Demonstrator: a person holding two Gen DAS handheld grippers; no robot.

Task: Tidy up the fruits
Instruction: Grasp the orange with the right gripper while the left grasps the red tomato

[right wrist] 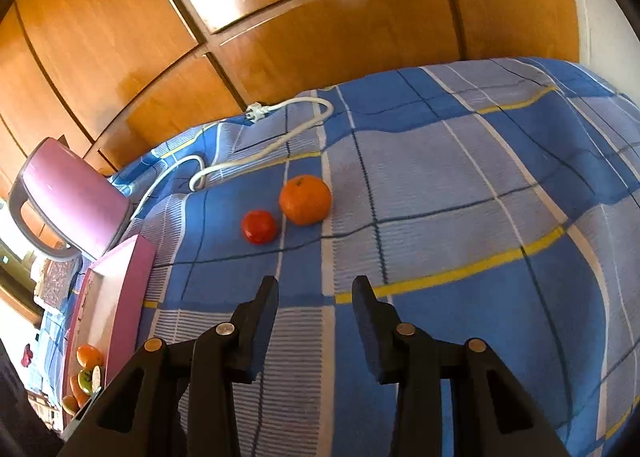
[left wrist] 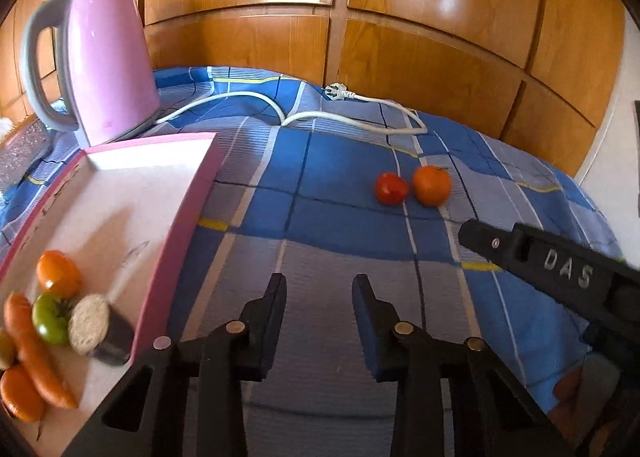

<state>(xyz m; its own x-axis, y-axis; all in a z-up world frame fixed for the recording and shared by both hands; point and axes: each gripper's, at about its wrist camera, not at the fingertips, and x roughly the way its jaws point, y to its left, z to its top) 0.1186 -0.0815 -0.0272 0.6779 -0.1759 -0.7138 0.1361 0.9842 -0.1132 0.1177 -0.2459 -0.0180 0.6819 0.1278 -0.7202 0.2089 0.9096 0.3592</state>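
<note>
A red tomato (left wrist: 391,188) and an orange mandarin (left wrist: 431,185) lie side by side on the blue checked cloth (left wrist: 340,225). My left gripper (left wrist: 318,285) hovers over bare cloth short of them, jaws narrowly apart with nothing between. To its left lies a pink-rimmed white tray (left wrist: 192,193) holding an orange tomato (left wrist: 58,273), a green tomato (left wrist: 50,317), a carrot (left wrist: 36,353) and a cut aubergine (left wrist: 100,331). In the right wrist view the tomato (right wrist: 259,226) and mandarin (right wrist: 305,199) lie ahead of my right gripper (right wrist: 314,285), which is narrowly open and empty.
A pink kettle (left wrist: 108,61) stands behind the tray, and its white cable (left wrist: 280,109) and plug trail across the back of the cloth. Wooden cabinet panels (left wrist: 400,37) close off the far side. One finger (left wrist: 520,249) of the right gripper reaches in from the right.
</note>
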